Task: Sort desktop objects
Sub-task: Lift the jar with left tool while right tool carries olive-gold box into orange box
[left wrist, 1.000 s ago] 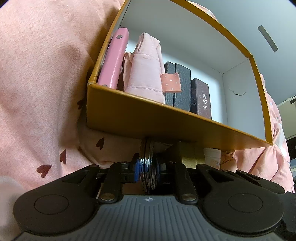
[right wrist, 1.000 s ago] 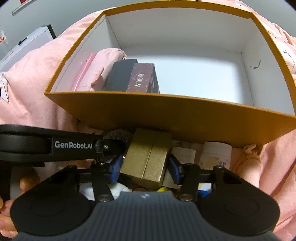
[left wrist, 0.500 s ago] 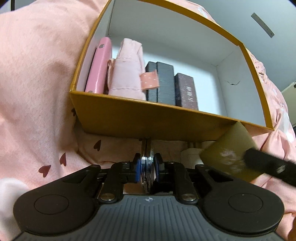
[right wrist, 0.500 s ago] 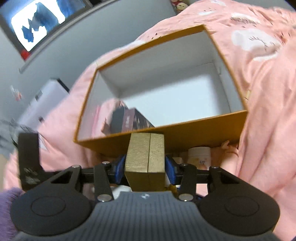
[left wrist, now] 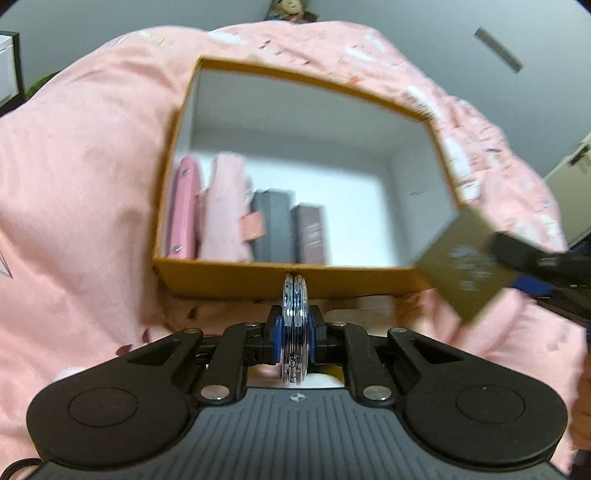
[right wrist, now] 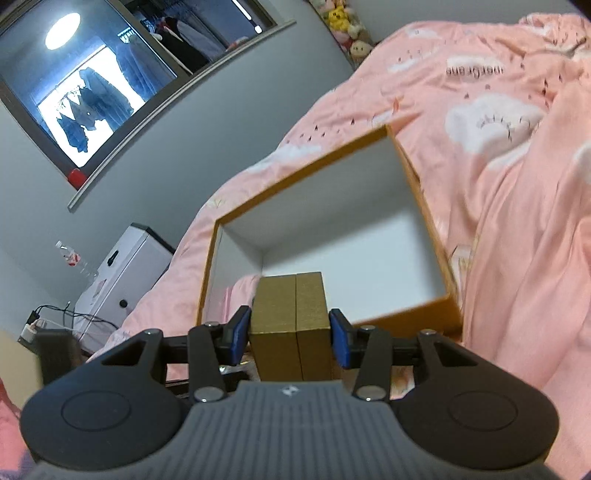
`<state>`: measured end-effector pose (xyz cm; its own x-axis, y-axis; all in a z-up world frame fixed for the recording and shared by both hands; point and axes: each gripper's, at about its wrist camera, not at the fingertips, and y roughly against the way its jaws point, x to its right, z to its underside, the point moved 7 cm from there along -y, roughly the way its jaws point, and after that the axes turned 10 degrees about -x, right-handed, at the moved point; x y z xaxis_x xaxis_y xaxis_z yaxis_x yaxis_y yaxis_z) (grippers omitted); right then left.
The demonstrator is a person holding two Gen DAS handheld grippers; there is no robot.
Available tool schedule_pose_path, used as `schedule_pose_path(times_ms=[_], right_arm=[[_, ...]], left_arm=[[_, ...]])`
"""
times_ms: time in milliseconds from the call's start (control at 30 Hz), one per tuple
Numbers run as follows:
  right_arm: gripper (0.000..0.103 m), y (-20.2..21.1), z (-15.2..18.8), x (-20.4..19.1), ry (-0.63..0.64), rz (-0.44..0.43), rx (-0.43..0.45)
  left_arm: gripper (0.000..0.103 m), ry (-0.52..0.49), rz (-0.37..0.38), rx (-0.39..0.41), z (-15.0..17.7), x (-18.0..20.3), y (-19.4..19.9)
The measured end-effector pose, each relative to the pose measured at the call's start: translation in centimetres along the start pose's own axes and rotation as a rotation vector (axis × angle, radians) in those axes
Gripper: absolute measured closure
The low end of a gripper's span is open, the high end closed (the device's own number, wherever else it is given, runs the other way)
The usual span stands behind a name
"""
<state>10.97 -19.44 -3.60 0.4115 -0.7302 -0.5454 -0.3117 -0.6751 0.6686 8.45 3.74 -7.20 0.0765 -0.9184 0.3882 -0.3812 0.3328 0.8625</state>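
Note:
An open orange box (left wrist: 280,277) with a white inside lies on a pink bedspread; it also shows in the right wrist view (right wrist: 439,306). Its left part holds a pink case (left wrist: 184,210), a pink pouch (left wrist: 227,206), a dark grey box (left wrist: 273,225) and a maroon box (left wrist: 312,232). My left gripper (left wrist: 294,328) is shut on a thin round silver compact (left wrist: 294,314), held on edge in front of the box's near wall. My right gripper (right wrist: 290,332) is shut on a gold box (right wrist: 290,317), held above the orange box's near edge; the gold box shows blurred in the left wrist view (left wrist: 465,266).
The pink bedspread (right wrist: 517,184) with cloud prints surrounds the orange box. A grey wall, a window (right wrist: 92,85) and a white cabinet (right wrist: 122,266) lie to the left in the right wrist view. Plush toys (right wrist: 347,29) sit at the far end of the bed.
Both grippers have risen and drawn back from the orange box. The right gripper has lifted the gold box higher, above the box's near edge. The left gripper still holds the compact.

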Motion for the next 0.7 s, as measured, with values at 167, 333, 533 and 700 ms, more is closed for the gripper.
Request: schedule_pose_path(times_ms=[167,333,533,700], right_arm=[[0.056,-0.1,-1.1,0.5,0.01,0.007,0.008],[0.056,-0.4,-3.1,0.9,0.027,0.021,0.033],[0.056,-2.6,-4.5,2.5,0.013,0.102,0.036],[0.056,-5.2,-4.5,3.7,0.024,0.15,-0.011]], left_arm=[[0.088,-0.044,0.126,0.077,-2.0,3.3,4.0],[0.088,-0.057,0.125,0.141,-5.9,5.6,1.9],[0.088,-0.081,0.061,0.115,-7.5,6.8,-1.5],[0.088,-0.12,-0.029,0.064,-7.2,7.2,-4.6]])
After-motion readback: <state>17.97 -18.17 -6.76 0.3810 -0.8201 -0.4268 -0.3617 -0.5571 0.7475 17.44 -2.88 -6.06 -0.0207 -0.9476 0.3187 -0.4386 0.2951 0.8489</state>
